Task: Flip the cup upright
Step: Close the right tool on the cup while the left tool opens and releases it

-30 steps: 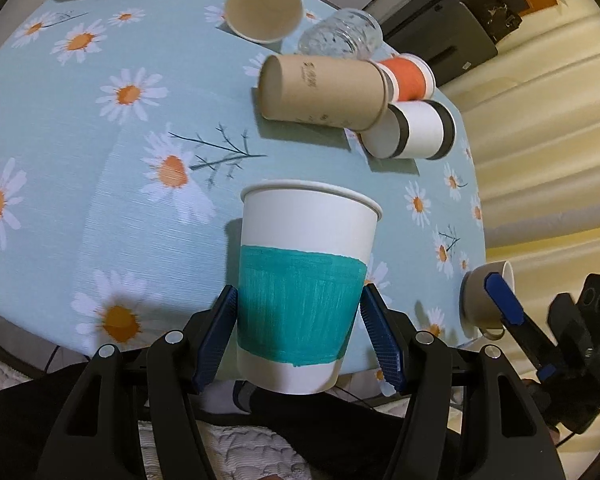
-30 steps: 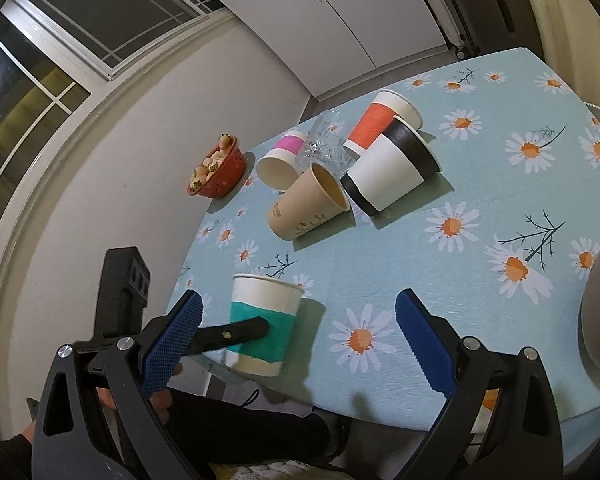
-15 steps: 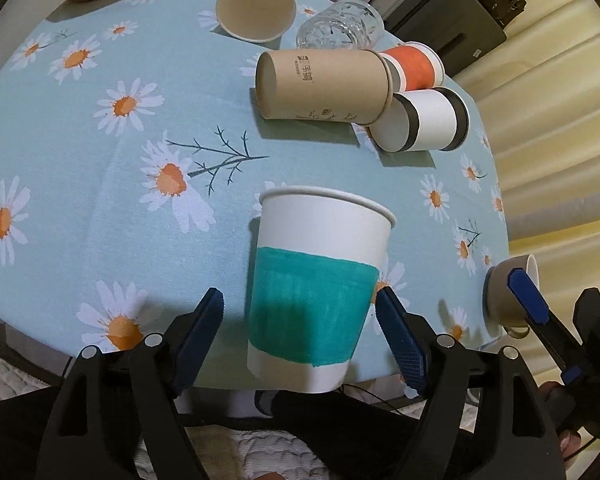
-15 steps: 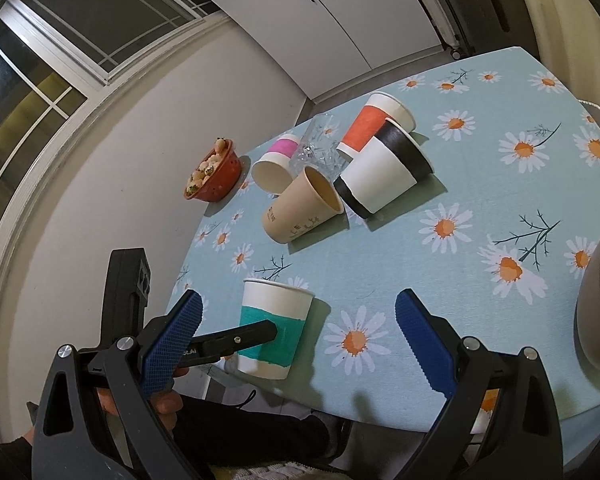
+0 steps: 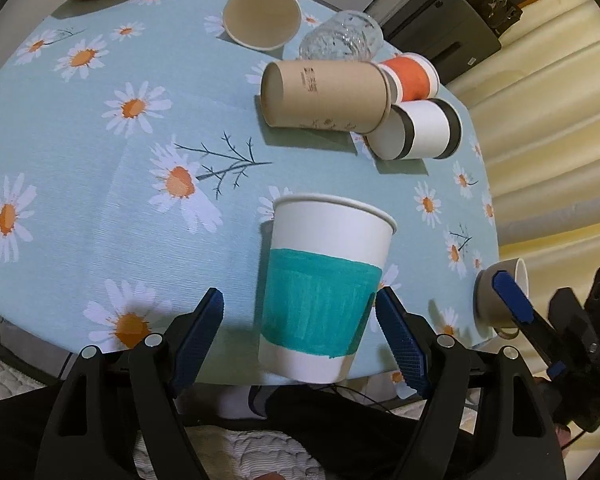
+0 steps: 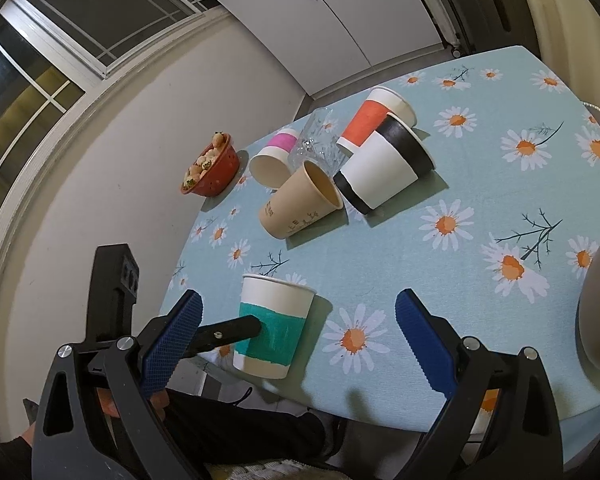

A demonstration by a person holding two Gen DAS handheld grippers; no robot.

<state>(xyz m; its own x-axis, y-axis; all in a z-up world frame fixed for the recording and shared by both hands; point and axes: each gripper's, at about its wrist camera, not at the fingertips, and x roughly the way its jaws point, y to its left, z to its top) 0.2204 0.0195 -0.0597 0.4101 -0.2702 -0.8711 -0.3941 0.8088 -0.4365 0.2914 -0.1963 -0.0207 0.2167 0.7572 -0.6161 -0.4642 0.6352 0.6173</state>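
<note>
Covering round table (image 5: 80,208): daisy-print blue cloth; white wall (image 6: 112,184), window (image 6: 40,64) behind.

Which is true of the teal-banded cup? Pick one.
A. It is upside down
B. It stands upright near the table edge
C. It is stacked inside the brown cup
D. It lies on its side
B: the teal-banded cup stands rim up near the table edge, between the open left gripper fingers.

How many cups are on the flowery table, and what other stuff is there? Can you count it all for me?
Paper cups: 5 (teal, brown, black-and-white, orange, pink)
Clear glass: 1
Red bowl: 1
Mug: 1
Total: 8
</note>
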